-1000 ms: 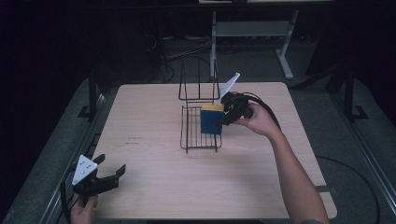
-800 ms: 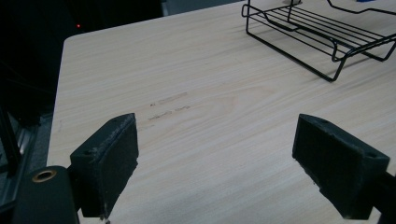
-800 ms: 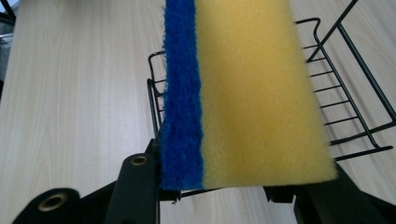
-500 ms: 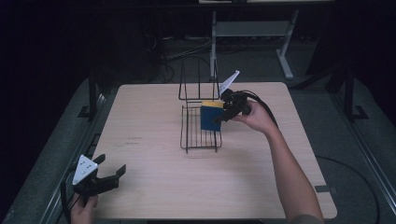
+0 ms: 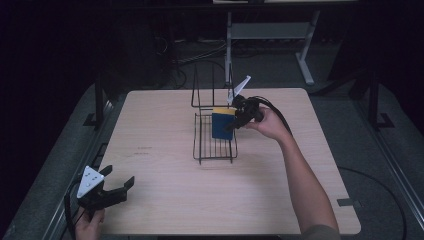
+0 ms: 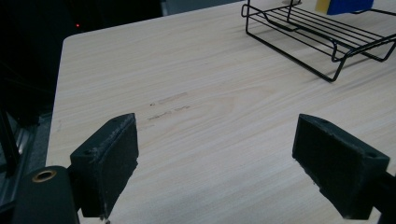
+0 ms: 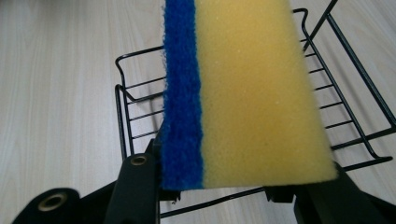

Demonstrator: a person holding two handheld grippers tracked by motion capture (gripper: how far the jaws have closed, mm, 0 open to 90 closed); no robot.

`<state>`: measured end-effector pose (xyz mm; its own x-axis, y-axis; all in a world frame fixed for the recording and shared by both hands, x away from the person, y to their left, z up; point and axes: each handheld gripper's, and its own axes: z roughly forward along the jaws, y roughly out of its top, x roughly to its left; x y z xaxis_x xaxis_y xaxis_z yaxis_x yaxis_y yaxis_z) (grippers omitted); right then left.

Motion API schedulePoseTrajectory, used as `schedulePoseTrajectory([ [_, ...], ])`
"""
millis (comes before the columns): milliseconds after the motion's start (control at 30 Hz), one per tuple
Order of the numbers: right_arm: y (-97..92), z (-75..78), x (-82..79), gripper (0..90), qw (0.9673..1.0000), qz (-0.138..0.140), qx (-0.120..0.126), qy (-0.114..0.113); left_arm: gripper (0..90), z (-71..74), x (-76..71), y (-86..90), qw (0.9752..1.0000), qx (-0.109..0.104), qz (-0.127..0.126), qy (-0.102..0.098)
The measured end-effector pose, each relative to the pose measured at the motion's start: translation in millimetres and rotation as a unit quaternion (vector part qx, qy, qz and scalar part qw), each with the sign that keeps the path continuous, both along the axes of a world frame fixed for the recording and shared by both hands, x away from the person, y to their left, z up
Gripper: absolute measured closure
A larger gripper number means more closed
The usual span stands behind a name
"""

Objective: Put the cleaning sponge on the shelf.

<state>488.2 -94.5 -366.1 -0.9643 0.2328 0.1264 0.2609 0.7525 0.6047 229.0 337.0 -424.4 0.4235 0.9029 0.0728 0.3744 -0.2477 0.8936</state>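
Right gripper view looks along the right gripper, whose black jaws are clamped on a rectangular sponge of yellow foam with a blue scouring layer; the blue layer lies against one jaw, the yellow foam against the other. Just beyond and beneath the sponge sits a black wire rack with a slatted floor and raised rim, standing on a pale wooden table.

From the high view, the right gripper holds the sponge on edge above the rack's far end, close to its tall wire back; whether the sponge touches the wires I cannot tell. The person's right hand grasps the gripper from behind.

Well apart, at the table's near corner, the left gripper sits in the person's left hand with its jaws spread wide and nothing between them. Its own view shows bare tabletop between the two pads, with the rack far ahead.
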Motion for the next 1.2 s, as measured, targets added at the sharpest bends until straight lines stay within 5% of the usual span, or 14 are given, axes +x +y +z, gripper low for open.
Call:
schedulePoseTrajectory([
  [1200, 4.1, -23.7, 13.8, 55.9, 0.9999, -0.004, -0.004, 0.012, 13.9, 0.6, -1.3, 0.5, 1.0000, 0.000, -0.002, -0.002],
])
